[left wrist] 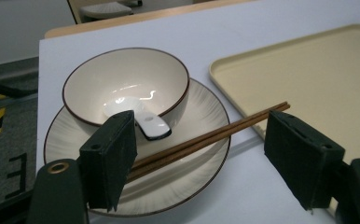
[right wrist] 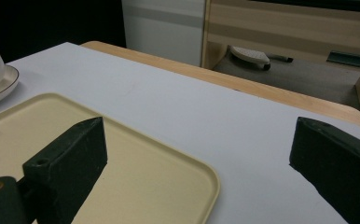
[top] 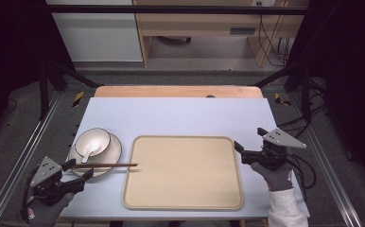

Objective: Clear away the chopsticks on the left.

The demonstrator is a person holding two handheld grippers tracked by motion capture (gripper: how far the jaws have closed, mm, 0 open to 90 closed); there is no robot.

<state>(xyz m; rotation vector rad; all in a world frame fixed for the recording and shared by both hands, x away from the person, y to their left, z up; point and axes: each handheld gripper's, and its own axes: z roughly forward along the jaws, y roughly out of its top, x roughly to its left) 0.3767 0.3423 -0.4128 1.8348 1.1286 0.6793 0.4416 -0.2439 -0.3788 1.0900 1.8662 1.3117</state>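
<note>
The left gripper [top: 79,171] waits at the near left corner of the table, and its jaws stand wide open with nothing between the pads. In the left gripper view the pair of dark wooden chopsticks [left wrist: 206,140] passes across the gap between the two jaws, so the gripper seems lined up to close on them. The near jaw hides the thick ends of the chopsticks, so I cannot tell whether that pad touches them already.

The chopsticks lie across the front part of the plate [left wrist: 201,116], and their thin tips reach over the left rim of the beige tray [top: 183,204]. Because they bridge from plate to tray, the middle part is raised a little above the table, which I judge makes them easier to pinch from the sides. They lie close together and parallel, so one closing could take both.

On the plate stands a white bowl with a dark rim [left wrist: 124,84], and inside it rests a white ceramic spoon [left wrist: 143,119] whose handle leans out over the bowl's edge toward the chopsticks. The handle is near them, so a grasp should stay low and in front of it.

The right gripper [top: 247,145] hovers just beside the right edge of the tray, its jaws also wide apart and empty. It points across the tray, perhaps ready to steady it or to receive something there.
</note>
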